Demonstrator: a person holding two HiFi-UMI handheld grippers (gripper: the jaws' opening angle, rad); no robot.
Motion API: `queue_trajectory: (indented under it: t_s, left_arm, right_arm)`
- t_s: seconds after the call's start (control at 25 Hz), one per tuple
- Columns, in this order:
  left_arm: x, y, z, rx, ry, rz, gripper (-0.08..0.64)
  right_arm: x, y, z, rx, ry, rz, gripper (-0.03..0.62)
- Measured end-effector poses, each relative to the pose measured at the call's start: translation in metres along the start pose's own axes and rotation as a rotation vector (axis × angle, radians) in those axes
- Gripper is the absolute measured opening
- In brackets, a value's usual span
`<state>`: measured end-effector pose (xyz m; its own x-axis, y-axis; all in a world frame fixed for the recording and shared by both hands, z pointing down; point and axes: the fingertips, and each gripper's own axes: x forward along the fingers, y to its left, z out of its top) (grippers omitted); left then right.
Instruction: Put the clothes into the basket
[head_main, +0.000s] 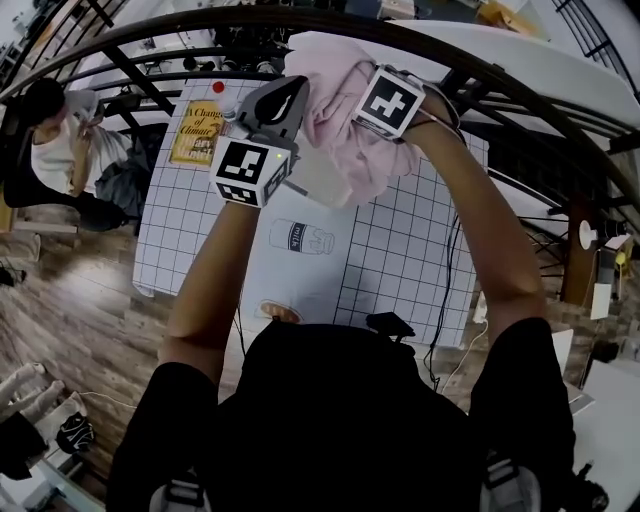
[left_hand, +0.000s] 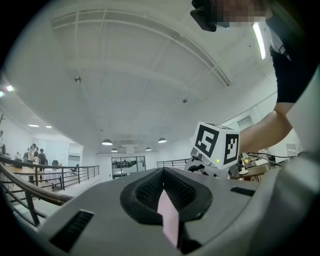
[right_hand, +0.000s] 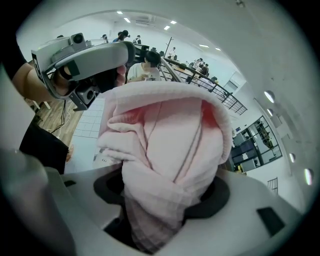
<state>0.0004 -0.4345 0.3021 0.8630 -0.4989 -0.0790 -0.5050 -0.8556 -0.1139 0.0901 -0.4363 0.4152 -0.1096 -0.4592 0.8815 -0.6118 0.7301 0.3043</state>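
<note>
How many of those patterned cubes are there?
2: one cube at left, over the gridded mat; the other cube at right, against the pink garment. None looks hidden.

A yellow book (head_main: 197, 132) lies on the grid-lined table (head_main: 400, 255).

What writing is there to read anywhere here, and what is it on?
"A Change of Climate": cover of the yellow book lying on the gridded mat; its smaller print is too blurred to read.
"milk": apparently, on the bottle drawing printed on the mat.
Nothing else is readable.
</note>
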Motion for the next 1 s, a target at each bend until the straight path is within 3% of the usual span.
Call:
queue_trajectory:
  t_s: [0.2, 0.44, 1.0]
  left_arm:
    - [0.005, 0.019, -0.03, -0.025, 0.031, 0.006, 0.003]
    - [0.008, 0.03, -0.066, -0.064, 0.075, -0.001, 0.003]
    - [0.016, 0.036, -0.125, -0.118, 0.125, -0.019, 0.003]
  right_arm:
    - [0.05, 0.008, -0.004, -0.008, 0.034, 0.062, 0.308]
    - [0.105, 0.015, 0.0, -0.061, 0.024, 0.064, 0.308]
    - [0.175, 0.041, -0.009, 0.014, 0.024, 0.148, 0.308]
